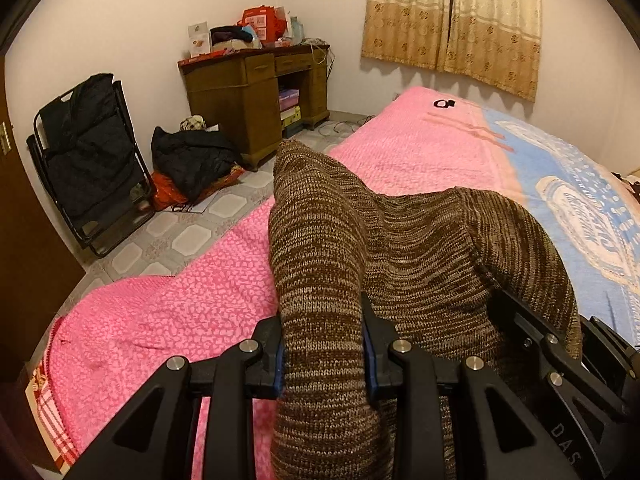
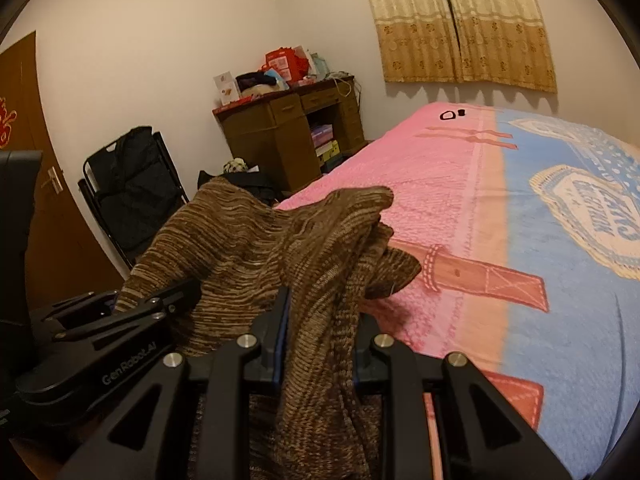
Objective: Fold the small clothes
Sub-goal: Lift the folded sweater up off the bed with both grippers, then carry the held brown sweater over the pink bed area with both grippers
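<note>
Left wrist view: left gripper (image 1: pixel 323 354) clamped on brown knit garment (image 1: pixel 420 248); right gripper (image 2: pixel 320 344) likewise clenching it above pink bed cover (image 1: pixel 420 152).

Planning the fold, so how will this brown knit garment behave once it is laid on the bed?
Probably floppy: the brown knit garment sags between the left tool and right tool. It looks thick, so folds may stay bulky. Its fuzzy knit probably grips the bed blanket instead of sliding.

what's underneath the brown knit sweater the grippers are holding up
Under the brown knit sweater lies the pink and blue bedspread. Both the left gripper and right gripper pinch it. Whatever lies directly below the fabric is hidden.
</note>
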`<state>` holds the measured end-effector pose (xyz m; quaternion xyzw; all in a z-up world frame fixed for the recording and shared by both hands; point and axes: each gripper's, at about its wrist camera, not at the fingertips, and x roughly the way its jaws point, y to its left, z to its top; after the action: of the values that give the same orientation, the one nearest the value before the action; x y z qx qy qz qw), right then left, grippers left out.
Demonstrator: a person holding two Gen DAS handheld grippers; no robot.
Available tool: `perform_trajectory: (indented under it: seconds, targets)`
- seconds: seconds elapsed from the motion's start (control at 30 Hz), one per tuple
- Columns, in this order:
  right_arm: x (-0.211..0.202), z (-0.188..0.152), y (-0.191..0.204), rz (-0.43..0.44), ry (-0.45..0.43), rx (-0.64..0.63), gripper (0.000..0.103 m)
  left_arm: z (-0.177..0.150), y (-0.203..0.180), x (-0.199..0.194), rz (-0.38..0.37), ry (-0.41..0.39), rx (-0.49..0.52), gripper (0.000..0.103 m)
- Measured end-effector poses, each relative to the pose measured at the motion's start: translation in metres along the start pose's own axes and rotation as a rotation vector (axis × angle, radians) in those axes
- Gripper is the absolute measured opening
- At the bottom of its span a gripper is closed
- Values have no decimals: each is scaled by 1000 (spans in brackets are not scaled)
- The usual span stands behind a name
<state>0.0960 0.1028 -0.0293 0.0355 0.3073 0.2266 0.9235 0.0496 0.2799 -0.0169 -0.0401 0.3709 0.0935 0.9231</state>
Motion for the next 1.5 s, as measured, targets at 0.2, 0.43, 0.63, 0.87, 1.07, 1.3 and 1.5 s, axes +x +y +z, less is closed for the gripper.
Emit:
perform_trajectory:
  seconds: [0.2,0.43,0.63,0.87,1.07,1.3,1.5]
  targets:
    - [26,-6,2,-35,52,-23,25,-3,5,24,-10,57,-29,30]
    - [42,-13,-10,-7,136,35,27,-1,21,33,-46,119,-81,48]
    - [32,-17,-28,32,176,104,51,-13,37,10,-100,129,-110,58]
    - [-14,-53,-46,151,206,180,55,-55,55,-13,-274,171,-217,64]
    - [-35,-73,-37,126,222,113,35,-65,30,-24,-212,143,-71,64]
    - [-40,-67,-41,218,278,221,23,-63,34,-33,-252,167,-96,28]
    - [-56,-71,-49,250,301,234,21,-72,44,-35,-244,201,-77,30]
